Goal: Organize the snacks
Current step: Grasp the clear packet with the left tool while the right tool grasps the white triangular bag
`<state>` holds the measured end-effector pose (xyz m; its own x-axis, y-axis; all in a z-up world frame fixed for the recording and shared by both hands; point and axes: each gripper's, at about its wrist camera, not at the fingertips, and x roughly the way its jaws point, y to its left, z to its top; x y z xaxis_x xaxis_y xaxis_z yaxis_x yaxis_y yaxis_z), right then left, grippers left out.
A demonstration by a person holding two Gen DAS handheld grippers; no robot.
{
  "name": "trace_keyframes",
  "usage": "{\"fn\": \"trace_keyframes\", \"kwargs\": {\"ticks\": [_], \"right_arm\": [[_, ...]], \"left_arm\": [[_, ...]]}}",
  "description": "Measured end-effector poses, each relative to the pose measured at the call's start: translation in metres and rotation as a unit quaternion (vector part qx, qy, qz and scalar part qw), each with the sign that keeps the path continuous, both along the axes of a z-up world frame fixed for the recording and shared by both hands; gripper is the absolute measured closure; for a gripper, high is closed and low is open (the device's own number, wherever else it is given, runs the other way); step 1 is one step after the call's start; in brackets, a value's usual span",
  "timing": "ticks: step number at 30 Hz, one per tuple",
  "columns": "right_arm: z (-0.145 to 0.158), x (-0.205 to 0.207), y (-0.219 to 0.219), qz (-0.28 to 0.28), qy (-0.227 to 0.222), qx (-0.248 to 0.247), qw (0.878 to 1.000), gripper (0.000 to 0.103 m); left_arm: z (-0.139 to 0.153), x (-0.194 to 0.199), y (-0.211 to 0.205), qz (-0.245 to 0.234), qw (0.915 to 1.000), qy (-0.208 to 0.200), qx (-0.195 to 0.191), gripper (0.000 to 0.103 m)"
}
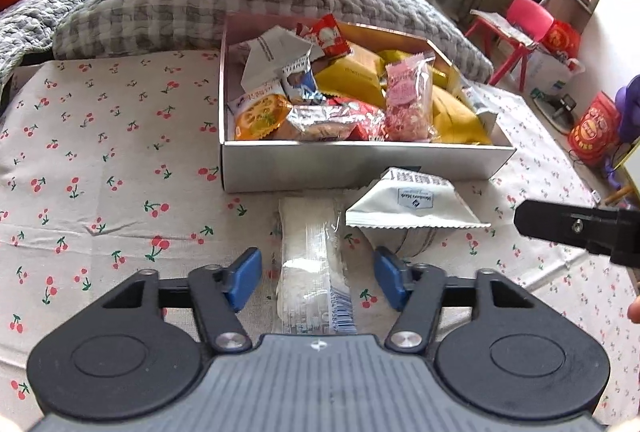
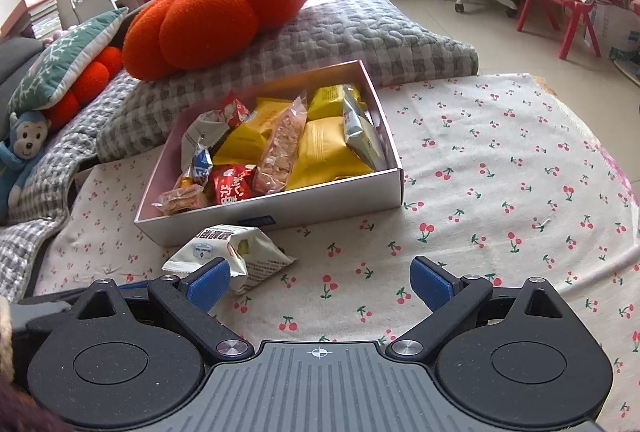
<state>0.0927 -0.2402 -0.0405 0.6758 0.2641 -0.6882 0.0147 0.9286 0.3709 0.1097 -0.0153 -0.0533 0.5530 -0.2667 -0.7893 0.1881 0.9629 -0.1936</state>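
Cherry-print cloth [image 1: 100, 151] is spread w/ silver cardboard box [image 1: 360, 159] of snacks far. Clear-wrapped white bar [image 1: 312, 272] is straddled by left gripper [image 1: 318, 282], jaws apart; white foil packet [image 1: 412, 203] just right. Right gripper [image 2: 320, 282] also apart, nothing held. Pick step; closing on bar is needed next, prob.

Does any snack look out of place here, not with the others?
Yes. Two packets lie on the cherry-print cloth outside the box: a white packet and a clear-wrapped snack between the open left tongs.
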Motion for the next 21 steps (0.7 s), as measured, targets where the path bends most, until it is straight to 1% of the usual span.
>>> {"fn": "trace_keyframes", "kwargs": {"ticks": [1,2,3,5,8,10,13,14,15,21], "right_arm": [[-0.001,0.001,0.001,-0.001,0.001,0.003,1.000,0.005],[-0.001,0.002,0.001,-0.001,0.003,0.006,1.000,0.005],[-0.002,0.004,0.002,-0.001,0.004,0.009,1.000,0.005],[-0.003,0.006,0.004,-0.001,0.006,0.012,1.000,0.005],[-0.005,0.012,0.010,-0.001,0.009,0.019,1.000,0.005],[-0.005,0.015,0.015,0.000,0.011,0.027,1.000,0.005],[-0.005,0.021,0.027,0.007,0.013,0.037,0.999,0.005],[-0.005,0.023,0.031,0.010,0.013,0.037,0.999,0.005],[-0.005,0.026,0.036,0.012,0.012,0.036,0.999,0.005],[-0.011,0.040,0.058,0.009,0.015,0.039,0.999,0.005]], "left_arm": [[-0.002,0.001,0.000,0.000,1.0000,0.004,0.002,0.060],[-0.003,0.001,0.001,0.002,1.0000,0.008,0.004,0.063],[-0.005,0.001,0.002,0.004,0.9999,0.011,0.006,0.067],[-0.004,0.000,0.006,0.003,1.0000,0.008,0.001,0.070],[-0.002,-0.003,0.008,-0.001,1.0000,0.003,0.004,0.071],[0.000,-0.006,0.009,-0.003,0.9999,0.002,0.012,0.072],[0.001,-0.009,0.011,-0.005,0.9997,0.005,0.023,0.073],[0.001,-0.010,0.013,-0.004,0.9997,0.008,0.024,0.075],[0.002,-0.011,0.016,-0.003,0.9996,0.010,0.025,0.077],[0.004,-0.016,0.030,0.005,0.9997,0.015,0.021,0.078]]}}
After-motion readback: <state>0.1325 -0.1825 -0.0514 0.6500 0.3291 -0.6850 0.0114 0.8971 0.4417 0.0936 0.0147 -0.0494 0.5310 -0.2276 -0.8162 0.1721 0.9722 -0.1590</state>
